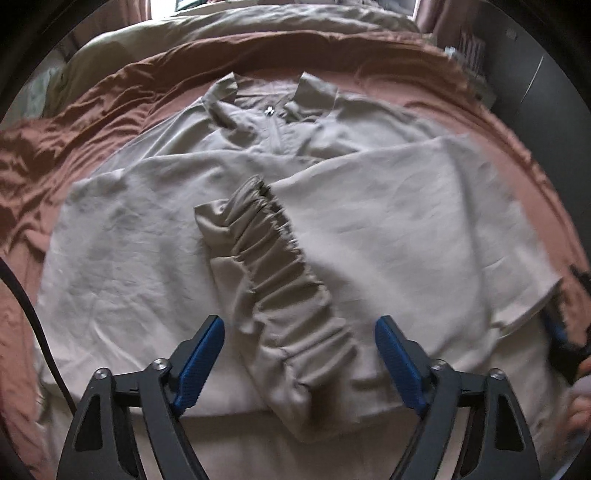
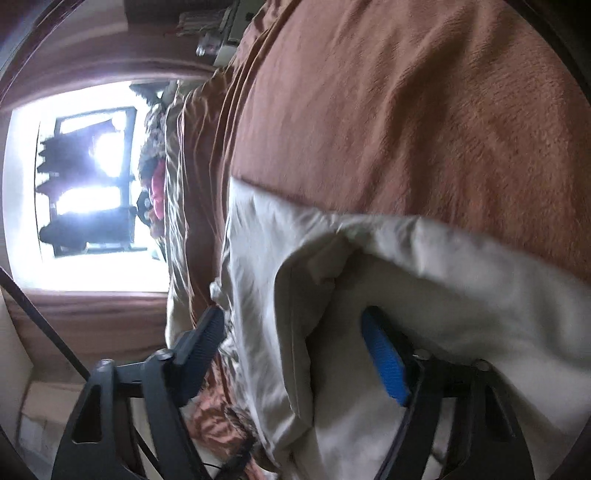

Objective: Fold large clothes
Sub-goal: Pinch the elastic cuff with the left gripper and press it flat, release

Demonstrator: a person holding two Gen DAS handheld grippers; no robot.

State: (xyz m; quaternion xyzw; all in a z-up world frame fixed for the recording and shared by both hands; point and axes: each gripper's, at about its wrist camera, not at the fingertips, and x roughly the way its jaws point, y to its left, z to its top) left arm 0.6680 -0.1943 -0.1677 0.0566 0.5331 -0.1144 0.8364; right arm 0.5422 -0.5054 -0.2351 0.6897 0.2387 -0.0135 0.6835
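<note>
One crinkled beige jacket [image 1: 369, 206] (ruched cuff [image 1: 280, 266]), rust bedspread [image 1: 92, 110]

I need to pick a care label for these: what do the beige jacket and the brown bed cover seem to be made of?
Jacket: seemingly a thin woven fabric, matte, cotton or a synthetic blend; it shows fine creases and an elastic-gathered cuff. Bed cover: looks like soft plush or fleece, with a fuzzy nap, and a slight sheen on its folds. Fibre content cannot be told.

The jacket's [image 1: 332, 229] lower hem runs off the left wrist view's bottom edge. The right gripper [image 1: 565, 332] shows there only as a blurred sliver at the right rim (its jaws unreadable). In the right wrist view, motion blur smears the shelf clutter [image 2: 210, 29].
</note>
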